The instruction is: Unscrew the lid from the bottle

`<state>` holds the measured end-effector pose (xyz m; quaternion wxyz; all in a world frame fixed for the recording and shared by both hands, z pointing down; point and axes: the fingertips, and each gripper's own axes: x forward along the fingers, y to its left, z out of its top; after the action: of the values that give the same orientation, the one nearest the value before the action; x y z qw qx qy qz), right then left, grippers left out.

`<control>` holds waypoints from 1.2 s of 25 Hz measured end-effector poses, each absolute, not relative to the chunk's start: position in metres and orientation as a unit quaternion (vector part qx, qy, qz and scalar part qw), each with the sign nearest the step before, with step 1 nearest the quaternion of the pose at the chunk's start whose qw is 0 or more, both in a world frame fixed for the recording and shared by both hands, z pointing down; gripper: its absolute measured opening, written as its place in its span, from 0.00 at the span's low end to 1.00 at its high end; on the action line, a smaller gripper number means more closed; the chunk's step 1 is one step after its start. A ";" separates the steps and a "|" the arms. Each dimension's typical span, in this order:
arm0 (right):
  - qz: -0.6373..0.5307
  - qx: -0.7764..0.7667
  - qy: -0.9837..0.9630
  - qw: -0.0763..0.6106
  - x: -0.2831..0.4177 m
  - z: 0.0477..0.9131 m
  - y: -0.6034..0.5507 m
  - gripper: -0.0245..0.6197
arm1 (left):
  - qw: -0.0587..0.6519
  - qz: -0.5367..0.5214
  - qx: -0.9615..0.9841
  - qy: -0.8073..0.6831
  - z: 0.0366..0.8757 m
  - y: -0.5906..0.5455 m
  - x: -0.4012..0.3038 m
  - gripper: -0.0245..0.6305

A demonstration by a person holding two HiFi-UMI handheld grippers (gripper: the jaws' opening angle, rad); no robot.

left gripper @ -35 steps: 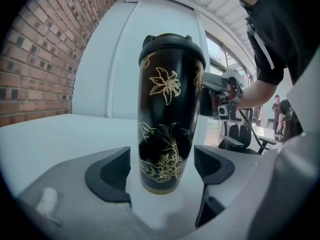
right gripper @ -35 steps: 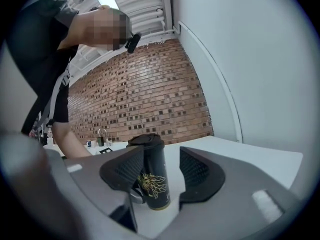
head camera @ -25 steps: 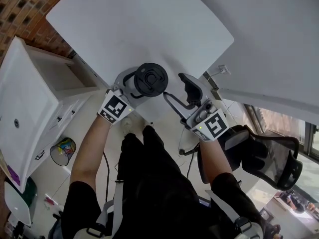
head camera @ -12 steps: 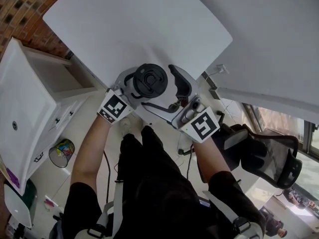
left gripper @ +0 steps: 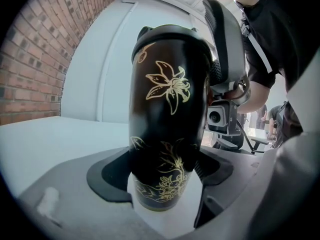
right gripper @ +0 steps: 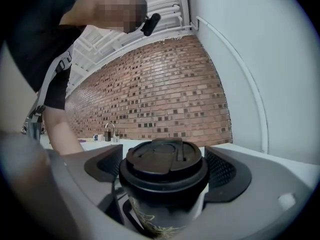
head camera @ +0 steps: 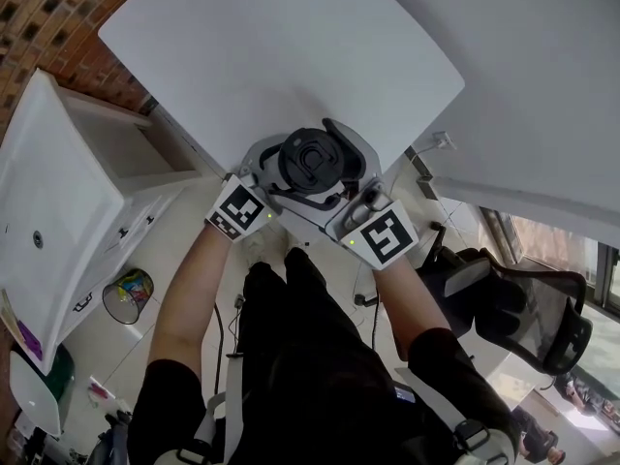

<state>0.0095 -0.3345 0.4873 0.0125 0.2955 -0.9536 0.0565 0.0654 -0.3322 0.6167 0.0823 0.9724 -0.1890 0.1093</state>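
Note:
A black bottle (left gripper: 167, 114) with gold flowers stands upright near the front edge of the white table (head camera: 291, 56). Its black lid (head camera: 312, 160) is on top. My left gripper (head camera: 276, 172) comes in from the left low down. Its jaws have just been closing a little, and its pads (left gripper: 112, 169) press the bottle's lower body from both sides. My right gripper (head camera: 315, 168) reaches in from the right at lid height. Its jaws have just been opening. The lid (right gripper: 163, 164) sits between them, with the pads (right gripper: 227, 171) close on either side and not pressing.
A white cabinet (head camera: 58, 192) stands at the left below a brick wall (head camera: 48, 17). A black office chair (head camera: 523, 308) is at the right and a small bin (head camera: 131, 294) is on the floor. A tap and cups (right gripper: 107, 132) stand far off.
My right gripper moved left from beside the bottle until it straddled the lid, and its jaws spread wider. The left gripper and the bottle stayed put.

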 end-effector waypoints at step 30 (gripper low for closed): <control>0.017 0.255 -0.967 0.003 0.014 0.478 -0.328 0.86 | 0.081 0.110 0.972 -0.189 0.616 -0.331 0.063 0.62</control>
<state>0.0142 -0.3283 0.4779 0.0029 0.2545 -0.9669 0.0170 0.0632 -0.3312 0.6159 0.0812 0.9725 -0.1888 0.1100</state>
